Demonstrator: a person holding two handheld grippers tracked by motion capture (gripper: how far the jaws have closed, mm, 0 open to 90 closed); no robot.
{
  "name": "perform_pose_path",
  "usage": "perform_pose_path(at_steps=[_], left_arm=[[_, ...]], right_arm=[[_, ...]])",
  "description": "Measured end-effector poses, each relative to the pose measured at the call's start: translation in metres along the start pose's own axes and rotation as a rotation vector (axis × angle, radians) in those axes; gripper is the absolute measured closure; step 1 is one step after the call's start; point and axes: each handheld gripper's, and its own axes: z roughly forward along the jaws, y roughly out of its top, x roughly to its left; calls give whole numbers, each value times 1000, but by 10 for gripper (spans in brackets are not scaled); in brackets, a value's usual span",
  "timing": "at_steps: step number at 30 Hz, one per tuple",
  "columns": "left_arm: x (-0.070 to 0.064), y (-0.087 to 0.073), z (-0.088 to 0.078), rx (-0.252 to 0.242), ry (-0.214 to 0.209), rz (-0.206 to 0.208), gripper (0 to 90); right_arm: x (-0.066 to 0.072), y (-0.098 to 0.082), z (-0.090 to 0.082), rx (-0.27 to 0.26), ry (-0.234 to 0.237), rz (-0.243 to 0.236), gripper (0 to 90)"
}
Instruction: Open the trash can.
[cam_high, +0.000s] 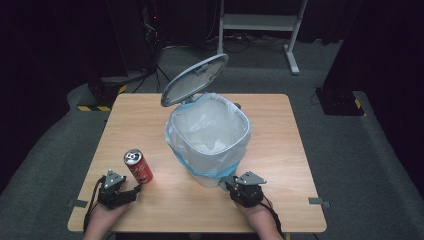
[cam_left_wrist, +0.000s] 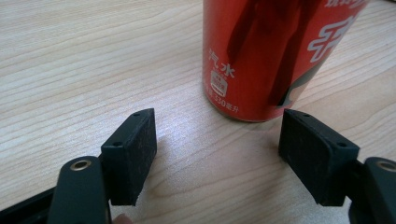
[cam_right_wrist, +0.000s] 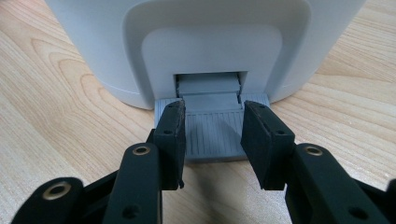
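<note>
Red soda can (cam_high: 138, 166) with white lettering; white pedal bin (cam_high: 210, 135), blue-edged liner (cam_high: 192, 166), ribbed grey pedal (cam_right_wrist: 212, 133); pale wood-grain table (cam_high: 280, 150).

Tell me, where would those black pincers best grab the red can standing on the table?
Around the middle of its round side. The can stands upright, so the left gripper should come in level from the person's side, one jaw on each flank. Its jaws are already open wider than the can, which sits just ahead and a little off toward one jaw, so a small sideways shift looks needed first.
</note>
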Motion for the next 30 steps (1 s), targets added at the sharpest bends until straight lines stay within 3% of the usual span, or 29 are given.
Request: perform_pose_path(at_steps=[16,21,26,30], left_arm=[[1,0,0,6,-7,13,276],[2,1,0,4,-24,-9,282],[2,3,-4,21,-41,20,288],[0,9,-9,-21,-57,15,284]], right_arm=[[0,-1,0,-9,-3,3,599],[0,-1,0,-8,-2,10,599],[0,-1,0,-7,-3,4,599],[0,0,0,-7,-2,5,600]])
